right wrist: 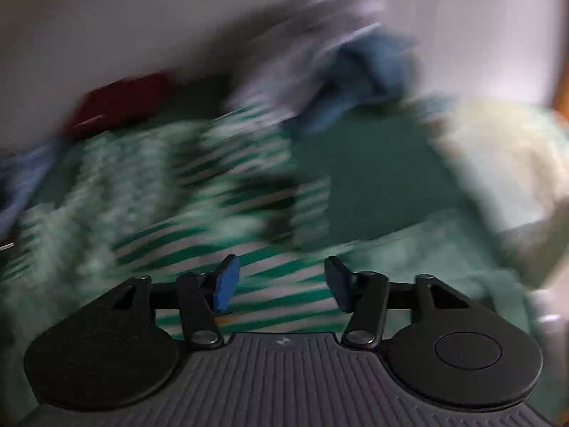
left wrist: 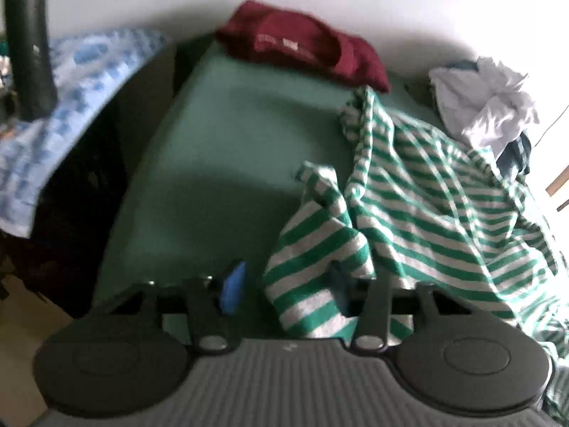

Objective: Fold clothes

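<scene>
Green-and-white striped shirt (left wrist: 409,206) lies crumpled on the green sheet (left wrist: 234,135), right of centre. Left gripper (left wrist: 284,288) spread, shirt hem draped between its pads, not pinched. Right gripper (right wrist: 281,284) spread above the shirt, holding nothing; view heavily blurred. Maroon garment (left wrist: 302,46) at rear bears pale lettering, unreadable. White clothes (left wrist: 487,96) heaped far right.

My fingers (left wrist: 234,286) wear blue pads on black arms. Before me lies a green-and-white striped shirt (left wrist: 409,195) on a plain green counter (left wrist: 231,135), with a maroon garment (left wrist: 306,44), a white one (left wrist: 487,99), and a blue-and-white patterned cloth (left wrist: 71,82).
</scene>
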{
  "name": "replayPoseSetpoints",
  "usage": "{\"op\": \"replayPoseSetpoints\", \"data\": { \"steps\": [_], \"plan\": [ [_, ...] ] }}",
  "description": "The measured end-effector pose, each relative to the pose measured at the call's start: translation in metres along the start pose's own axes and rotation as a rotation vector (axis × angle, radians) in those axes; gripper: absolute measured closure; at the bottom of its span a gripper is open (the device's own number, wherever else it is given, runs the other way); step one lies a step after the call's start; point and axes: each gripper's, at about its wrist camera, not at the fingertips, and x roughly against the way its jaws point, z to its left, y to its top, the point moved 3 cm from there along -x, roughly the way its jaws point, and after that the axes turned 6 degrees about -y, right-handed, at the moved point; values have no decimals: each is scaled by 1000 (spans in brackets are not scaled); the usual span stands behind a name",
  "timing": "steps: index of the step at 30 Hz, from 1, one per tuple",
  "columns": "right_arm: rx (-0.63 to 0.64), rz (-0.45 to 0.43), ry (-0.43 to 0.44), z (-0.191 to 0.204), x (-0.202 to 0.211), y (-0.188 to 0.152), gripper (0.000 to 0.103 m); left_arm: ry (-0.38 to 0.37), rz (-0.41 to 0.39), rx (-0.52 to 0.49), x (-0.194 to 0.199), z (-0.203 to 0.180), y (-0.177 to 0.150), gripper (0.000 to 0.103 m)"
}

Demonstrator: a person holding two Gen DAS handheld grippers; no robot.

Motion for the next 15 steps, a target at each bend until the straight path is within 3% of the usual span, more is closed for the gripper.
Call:
{"op": "replayPoseSetpoints", "data": {
  "steps": [2,4,5,7,11,14,15],
  "plan": [
    [50,42,36,22,-10,-11,54,14,-20,-28,-8,-8,-1,55],
    [64,121,8,29,-25,-25,56,50,-27,-62,-12,-15,-5,67],
    [71,160,-6,33,-32,-32,56,81,-31,-89,-11,-19,-7,80],
    [93,132,-14,46,-32,-38,50,141,-38,-143,-9,-26,-11,98],
    [154,129,-27,61,-36,-43,34,343,-42,-200,11,-23,-17,100],
    [145,121,-31,61,-36,-44,30,465,-35,-137,39,2,-21,98],
    [143,121,-28,62,-37,-43,28,507,-31,-108,51,11,-23,103]
  ]
}}
